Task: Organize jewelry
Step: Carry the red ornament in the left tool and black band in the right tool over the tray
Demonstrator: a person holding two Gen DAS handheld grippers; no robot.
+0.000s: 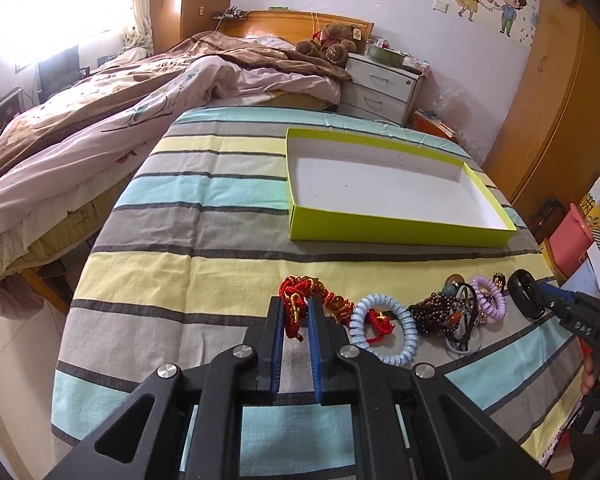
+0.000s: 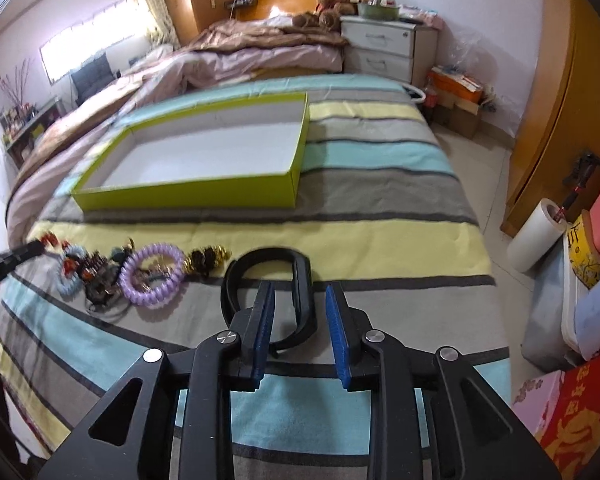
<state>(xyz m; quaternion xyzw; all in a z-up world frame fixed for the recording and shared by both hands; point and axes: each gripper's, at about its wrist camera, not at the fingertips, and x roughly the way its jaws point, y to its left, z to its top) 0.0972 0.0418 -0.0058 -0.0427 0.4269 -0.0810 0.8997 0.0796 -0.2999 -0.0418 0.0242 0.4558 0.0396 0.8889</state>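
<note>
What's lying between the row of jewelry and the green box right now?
Nothing: only bare striped bedspread separates the jewelry row from the green box. The left wrist view shows this most clearly, and the right wrist view agrees.

Legible marking: white characters reading "DAS" or similar on the black body of the right hand-held gripper (image 1: 534, 295), right edge of frame. Other print is unreadable.

Daylight floods your room from the window (image 1: 40, 12), which blows out to white glare in the left view. Your fisheye lenses bow the walls and darken the corners. The right view smears with blur across the green box (image 2: 204, 152) and the jewelry pile (image 2: 132, 276).
</note>
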